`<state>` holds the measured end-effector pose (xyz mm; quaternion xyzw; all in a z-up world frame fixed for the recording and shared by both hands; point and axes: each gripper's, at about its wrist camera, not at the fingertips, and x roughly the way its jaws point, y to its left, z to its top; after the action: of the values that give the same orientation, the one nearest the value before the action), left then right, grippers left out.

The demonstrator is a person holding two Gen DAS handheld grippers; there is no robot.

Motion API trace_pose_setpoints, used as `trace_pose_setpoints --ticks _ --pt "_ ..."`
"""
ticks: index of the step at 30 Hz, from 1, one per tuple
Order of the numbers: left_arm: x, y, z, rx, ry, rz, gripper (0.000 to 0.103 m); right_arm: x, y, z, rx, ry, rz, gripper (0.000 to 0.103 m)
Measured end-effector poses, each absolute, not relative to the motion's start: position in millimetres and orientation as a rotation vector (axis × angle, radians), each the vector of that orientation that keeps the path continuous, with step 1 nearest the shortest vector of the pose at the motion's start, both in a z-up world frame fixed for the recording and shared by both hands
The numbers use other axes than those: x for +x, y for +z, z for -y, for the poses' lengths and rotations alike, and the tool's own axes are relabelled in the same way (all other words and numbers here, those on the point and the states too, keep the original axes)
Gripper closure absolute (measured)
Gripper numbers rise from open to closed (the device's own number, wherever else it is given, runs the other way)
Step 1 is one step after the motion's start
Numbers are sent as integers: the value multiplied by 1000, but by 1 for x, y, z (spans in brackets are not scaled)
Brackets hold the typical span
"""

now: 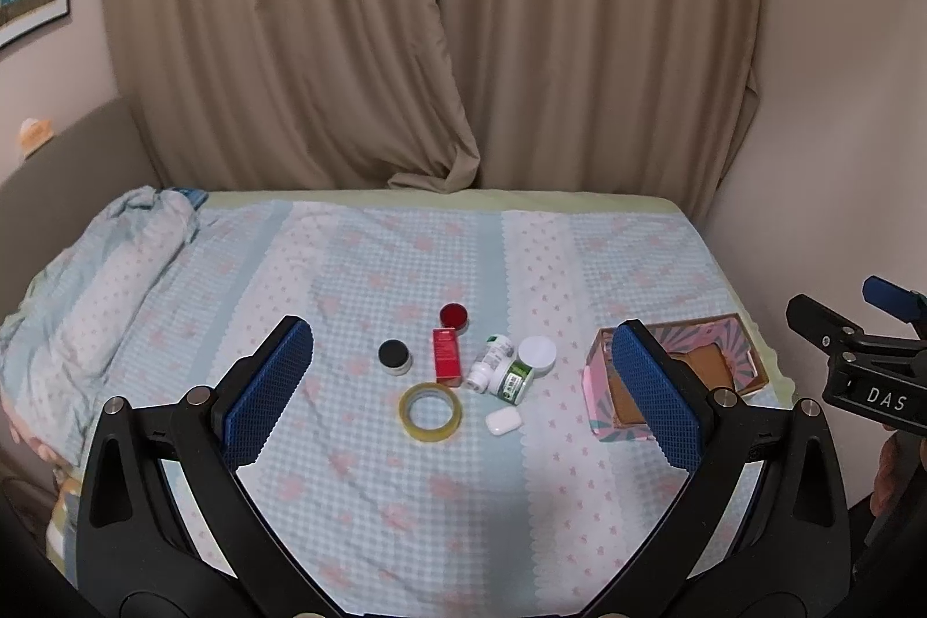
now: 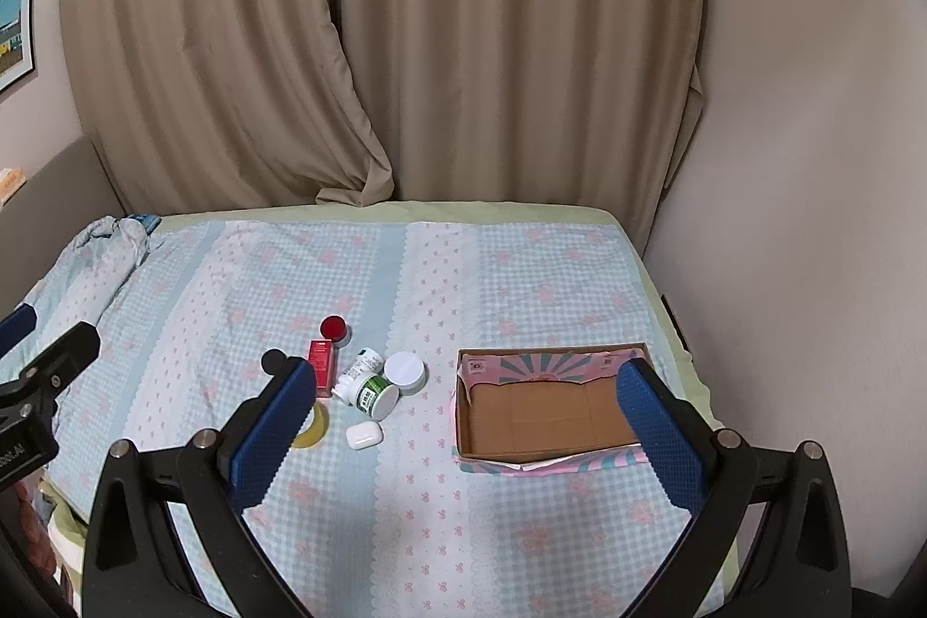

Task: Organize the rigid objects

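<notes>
Small items lie clustered mid-bed: a red-lidded jar (image 1: 453, 315), a black-lidded jar (image 1: 394, 355), a red box (image 1: 446, 355), two white pill bottles (image 1: 490, 363) lying down, a white-lidded jar (image 1: 536, 353), a tape roll (image 1: 430, 412) and a white earbud case (image 1: 502, 421). An open, empty cardboard box (image 2: 550, 418) sits to their right. My left gripper (image 1: 460, 386) is open and empty, held above the near side of the cluster. My right gripper (image 2: 463, 415) is open and empty, between the cluster and the box.
The bed (image 2: 521, 282) has a blue checked sheet with pink flowers. A rumpled blanket (image 1: 87, 293) lies at the left. Beige curtains (image 1: 405, 39) hang behind; a wall (image 2: 811, 212) borders the right side.
</notes>
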<state>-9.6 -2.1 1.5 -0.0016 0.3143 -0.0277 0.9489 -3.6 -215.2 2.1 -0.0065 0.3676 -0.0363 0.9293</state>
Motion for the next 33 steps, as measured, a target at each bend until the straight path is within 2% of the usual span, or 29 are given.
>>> trace_pose_setpoints --ticks 33 --pt "-12 -1 5 6 -41 -645 1 -6 -1 218 12 -63 -737 0"
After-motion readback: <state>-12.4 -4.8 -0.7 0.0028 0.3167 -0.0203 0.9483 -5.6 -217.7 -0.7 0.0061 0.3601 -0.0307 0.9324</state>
